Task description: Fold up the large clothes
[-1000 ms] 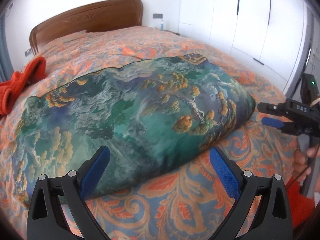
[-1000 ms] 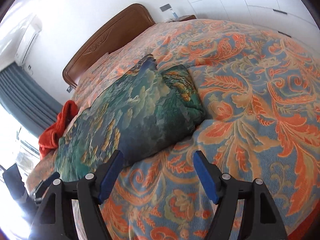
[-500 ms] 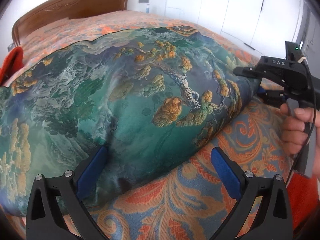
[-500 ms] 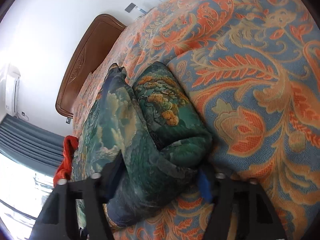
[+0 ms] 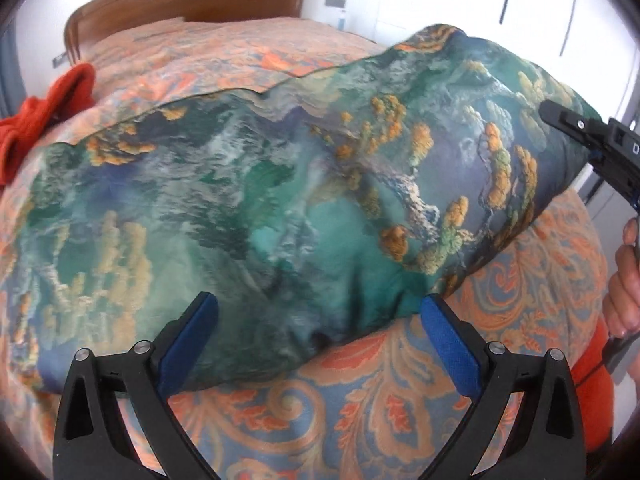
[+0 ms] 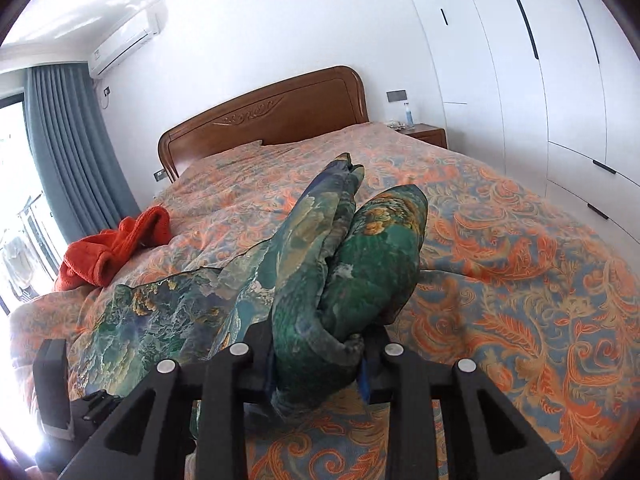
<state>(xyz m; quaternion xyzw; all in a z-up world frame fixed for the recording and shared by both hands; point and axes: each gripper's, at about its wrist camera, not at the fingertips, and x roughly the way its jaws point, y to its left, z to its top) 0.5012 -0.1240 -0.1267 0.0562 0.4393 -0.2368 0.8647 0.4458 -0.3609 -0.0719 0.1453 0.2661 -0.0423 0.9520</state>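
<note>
The green printed garment [image 5: 280, 208] lies on the bed [image 5: 360, 412], already doubled into layers. The right gripper [image 6: 320, 364] pinches 1 raised end; the left gripper [image 5: 316, 320] gapes wide at its near edge. Probably midway: another fold remains.

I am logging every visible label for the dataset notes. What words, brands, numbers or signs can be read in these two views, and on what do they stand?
No text reads whole.
"D": one partial white character on the black body of the right gripper, cut off by the left wrist view's edge.
White wall-mounted air conditioner: a small mark on its front, too small to read.
Clear bottle with blue label on the brown wooden nightstand: too small to read.
</note>
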